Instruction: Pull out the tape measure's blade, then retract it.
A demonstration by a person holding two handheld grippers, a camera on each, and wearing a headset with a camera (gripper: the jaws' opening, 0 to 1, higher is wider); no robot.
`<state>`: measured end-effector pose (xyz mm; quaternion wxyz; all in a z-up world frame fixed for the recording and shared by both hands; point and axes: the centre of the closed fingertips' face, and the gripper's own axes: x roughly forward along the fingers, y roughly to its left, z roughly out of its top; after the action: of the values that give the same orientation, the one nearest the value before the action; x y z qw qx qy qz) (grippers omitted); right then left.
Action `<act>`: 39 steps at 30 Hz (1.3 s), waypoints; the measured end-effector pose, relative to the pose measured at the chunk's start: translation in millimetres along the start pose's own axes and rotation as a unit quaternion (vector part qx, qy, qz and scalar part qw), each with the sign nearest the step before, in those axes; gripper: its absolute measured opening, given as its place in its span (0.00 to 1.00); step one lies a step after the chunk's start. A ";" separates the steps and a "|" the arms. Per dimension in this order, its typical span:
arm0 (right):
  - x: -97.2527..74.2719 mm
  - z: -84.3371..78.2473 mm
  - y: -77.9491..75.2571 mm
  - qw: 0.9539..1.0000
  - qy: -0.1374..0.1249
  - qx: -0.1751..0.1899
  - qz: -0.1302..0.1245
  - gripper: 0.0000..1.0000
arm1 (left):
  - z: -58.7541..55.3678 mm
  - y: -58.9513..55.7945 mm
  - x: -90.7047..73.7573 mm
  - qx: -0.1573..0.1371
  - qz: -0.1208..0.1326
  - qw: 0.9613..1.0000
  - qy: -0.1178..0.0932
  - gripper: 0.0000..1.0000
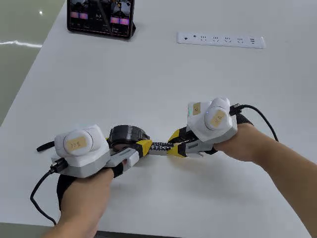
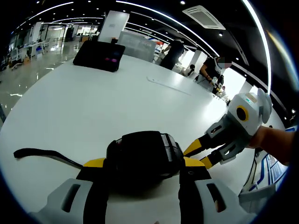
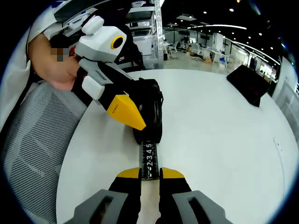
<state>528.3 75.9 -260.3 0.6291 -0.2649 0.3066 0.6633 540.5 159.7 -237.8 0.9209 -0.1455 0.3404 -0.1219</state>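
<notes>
Left gripper (image 2: 145, 164): jaws clamp the black tape measure case (image 2: 142, 151), which sits on the bench (image 1: 163, 74). Right gripper (image 3: 149, 173): jaws pinch the blade (image 3: 148, 158) near the case mouth. Short length out, so the pull looks barely begun. Next move calls for drawing the right gripper straight away with the case held firm. Blade hook hidden between the jaws; lock switch indistinct. Farther off: tablet (image 1: 101, 17), power strip (image 1: 220, 39).

Left gripper (image 1: 141, 148): held by the left hand (image 1: 86, 191), jaws clamped on the tape measure (image 1: 128, 135).
Right gripper (image 1: 174, 144): held by the right hand (image 1: 242, 141), jaws pinched on the blade (image 1: 159, 146).
Facing: tips are pointed toward each other, close together.
</notes>
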 end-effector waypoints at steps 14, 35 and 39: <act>7.0 6.3 -0.1 1.000 -0.005 0.002 0.003 0.10 | -0.4 0.5 0.9 -0.001 0.000 1.000 0.000 0.56; 16.5 17.5 2.1 1.000 -0.013 0.009 0.005 0.10 | -1.7 -0.4 0.5 0.009 0.009 1.000 0.008 0.56; 19.9 21.4 2.1 1.000 -0.014 0.012 0.005 0.10 | -1.6 -0.2 0.3 0.007 0.008 1.000 0.008 0.56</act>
<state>525.5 105.1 -260.5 0.6329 -0.2467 0.3071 0.6666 539.7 159.1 -239.0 0.9201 -0.1359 0.3479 -0.1184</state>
